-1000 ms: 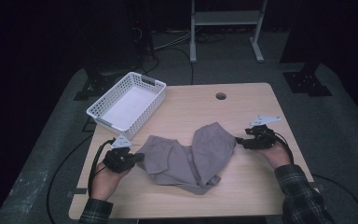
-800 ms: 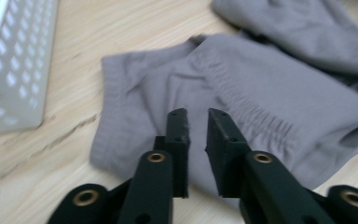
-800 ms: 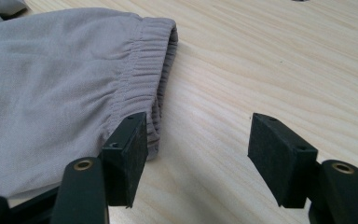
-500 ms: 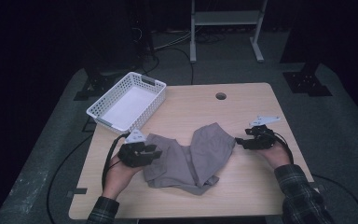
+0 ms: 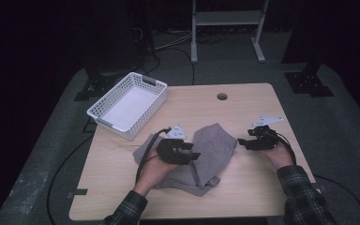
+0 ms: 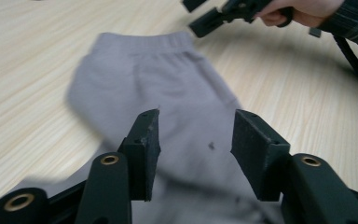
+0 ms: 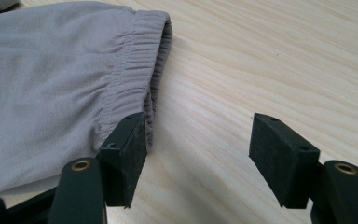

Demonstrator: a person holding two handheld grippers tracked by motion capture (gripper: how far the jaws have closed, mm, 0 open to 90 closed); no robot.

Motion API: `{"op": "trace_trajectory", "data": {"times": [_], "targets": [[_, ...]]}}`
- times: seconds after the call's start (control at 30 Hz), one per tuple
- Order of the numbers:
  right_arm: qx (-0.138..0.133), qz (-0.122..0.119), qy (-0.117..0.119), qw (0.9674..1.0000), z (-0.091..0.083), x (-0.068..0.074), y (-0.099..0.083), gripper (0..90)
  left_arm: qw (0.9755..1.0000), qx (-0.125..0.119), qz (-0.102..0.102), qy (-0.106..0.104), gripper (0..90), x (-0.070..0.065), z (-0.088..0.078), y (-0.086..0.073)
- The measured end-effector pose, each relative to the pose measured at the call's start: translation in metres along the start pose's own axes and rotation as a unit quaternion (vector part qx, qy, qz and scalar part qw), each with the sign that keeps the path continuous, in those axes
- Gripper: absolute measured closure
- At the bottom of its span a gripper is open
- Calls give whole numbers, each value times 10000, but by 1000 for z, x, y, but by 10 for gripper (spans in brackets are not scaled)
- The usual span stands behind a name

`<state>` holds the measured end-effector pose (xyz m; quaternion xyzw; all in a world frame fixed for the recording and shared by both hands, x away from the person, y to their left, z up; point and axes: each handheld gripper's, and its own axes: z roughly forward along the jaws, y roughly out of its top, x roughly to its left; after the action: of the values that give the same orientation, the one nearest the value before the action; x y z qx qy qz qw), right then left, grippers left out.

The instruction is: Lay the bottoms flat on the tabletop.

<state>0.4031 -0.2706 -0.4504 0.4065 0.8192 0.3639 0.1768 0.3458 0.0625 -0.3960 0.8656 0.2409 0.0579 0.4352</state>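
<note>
Dark room, carpeted floor, light wooden table (image 5: 243, 101); white basket (image 5: 129, 105) sits at the table's 10 o'clock corner, nothing visible in it. Grey shorts (image 5: 211, 145) lie crumpled just below table centre, elastic waistband toward 3 o'clock.

Left gripper (image 5: 190, 156): over the left half of the shorts, pointing toward 3 o'clock. Jaws have just been opening; now about half apart with only air between the pads, fabric lying loose beneath them (left gripper view (image 6: 196, 140)). Nothing held.

Right gripper (image 5: 242, 143): at the waistband edge, 3 o'clock side of the shorts. Jaws parted, moderately wide; one pad just beside the waistband hem, the other over bare wood (right gripper view (image 7: 200, 154)). Not pinching yet.

Judgement: work in hand looks like folding or flattening the shorts. To do it well:
- right: slide inward so both pads straddle the waistband, then close.
- left: choose a single layer edge, not a bunched fold.
- pull apart gently to flatten.
</note>
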Motion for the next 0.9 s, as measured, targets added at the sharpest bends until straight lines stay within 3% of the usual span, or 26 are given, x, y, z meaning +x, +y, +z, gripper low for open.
{"op": "trace_trajectory", "data": {"times": [0.2,0.43,0.67,0.9], "targets": [[-8,23,3,10000,0,-1,0,355,9994,171,119,-258,503,-15,34,13],[-9,33,4,10000,-1,-2,-1,354,9977,481,217,-417,496,-27,57,7],[20,-4,10,10000,1,-1,-1,354,9957,762,262,-465,474,-32,74,-4],[47,0,17,10000,2,-1,-1,354,9937,1026,344,-282,452,-35,87,-13]]}}
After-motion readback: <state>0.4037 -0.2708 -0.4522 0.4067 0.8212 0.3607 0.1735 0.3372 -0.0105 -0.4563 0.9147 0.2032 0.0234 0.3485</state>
